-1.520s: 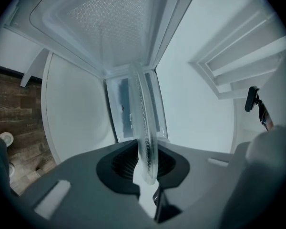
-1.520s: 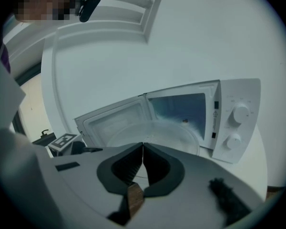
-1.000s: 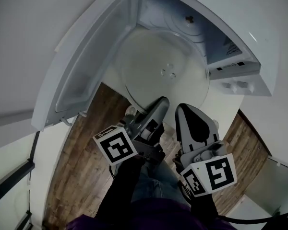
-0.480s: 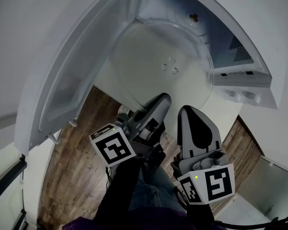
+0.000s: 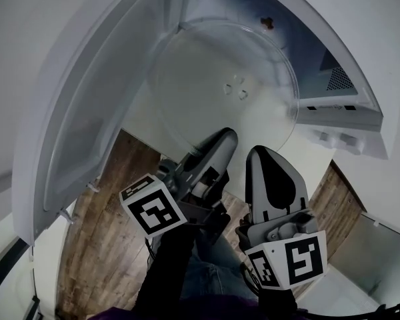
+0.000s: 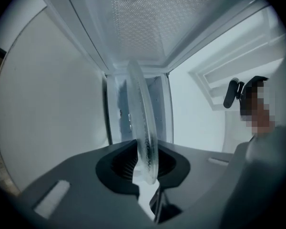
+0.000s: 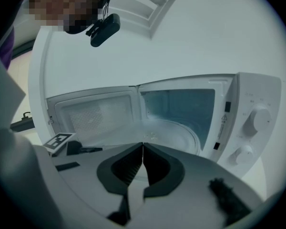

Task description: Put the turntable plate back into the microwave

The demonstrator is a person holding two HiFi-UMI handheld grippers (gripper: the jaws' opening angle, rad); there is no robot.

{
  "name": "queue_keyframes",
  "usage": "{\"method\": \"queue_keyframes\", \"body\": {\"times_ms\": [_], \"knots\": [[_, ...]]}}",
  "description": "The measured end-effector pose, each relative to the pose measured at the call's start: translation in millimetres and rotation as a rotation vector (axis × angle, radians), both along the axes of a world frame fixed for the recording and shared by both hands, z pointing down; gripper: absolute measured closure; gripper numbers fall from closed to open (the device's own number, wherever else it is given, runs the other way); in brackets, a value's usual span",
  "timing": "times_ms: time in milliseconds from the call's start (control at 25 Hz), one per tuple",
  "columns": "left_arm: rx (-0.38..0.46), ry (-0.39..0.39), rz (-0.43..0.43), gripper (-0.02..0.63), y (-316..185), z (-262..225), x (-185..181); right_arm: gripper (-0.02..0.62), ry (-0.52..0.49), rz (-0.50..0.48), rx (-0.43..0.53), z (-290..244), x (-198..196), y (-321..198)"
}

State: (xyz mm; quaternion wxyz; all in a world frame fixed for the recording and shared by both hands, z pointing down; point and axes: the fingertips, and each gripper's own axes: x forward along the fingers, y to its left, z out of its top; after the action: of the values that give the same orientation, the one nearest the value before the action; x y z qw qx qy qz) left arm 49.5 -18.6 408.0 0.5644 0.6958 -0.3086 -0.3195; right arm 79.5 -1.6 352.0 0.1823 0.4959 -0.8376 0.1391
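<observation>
SCENE: person w/ two hand-held grippers at the open microwave [image 5: 333, 115], door [image 5: 100, 119] swung wide to its left.
PLATE: glass turntable plate [image 5: 227, 85] in the air, face up, abt level. Its far rim is inside the microwave's mouth, its near half still out front.
L GRIPPER: left gripper [image 5: 217, 142] clenched on the plate's near rim. Its own view shows the glass edge-on, pinched btwn the pads [image 6: 121, 163].
R GRIPPER: right gripper [image 5: 267, 155] closed tight, nothing in it. It rides just beside the left one, in front of the microwave and at the plate's near edge. No contact w/ the glass can be made out.
JUST CHANGED: a sec ago the plate hung mostly in front of the microwave, w/ bare cavity floor showing beyond it. Now the far rim covers that floor and sits right at the drive hub [image 5: 267, 23].
MEANS: insertion looks well under way but not done. Plate isn't seated, and prob. needs to go deeper, centre over the hub, then come down before the grip lets go.
RISK: one-sided hold on glass, so a tilt or a knock on the microwave's sill seems the thing to watch.
</observation>
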Motion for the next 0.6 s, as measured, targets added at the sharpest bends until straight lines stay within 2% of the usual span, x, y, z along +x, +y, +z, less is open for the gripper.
{"method": "queue_keyframes", "body": {"times_ms": [200, 600], "knots": [[-0.009, 0.027, -0.002, 0.552, -7.3, 2.4, 1.8, 0.583, -0.002, 0.004, -0.008, 3.3, -3.2, -3.9], [-0.018, 0.024, 0.014, 0.551, -15.9, -0.3, 2.7, 0.584, -0.006, 0.04, -0.029, 4.7, -3.3, -11.1]]}}
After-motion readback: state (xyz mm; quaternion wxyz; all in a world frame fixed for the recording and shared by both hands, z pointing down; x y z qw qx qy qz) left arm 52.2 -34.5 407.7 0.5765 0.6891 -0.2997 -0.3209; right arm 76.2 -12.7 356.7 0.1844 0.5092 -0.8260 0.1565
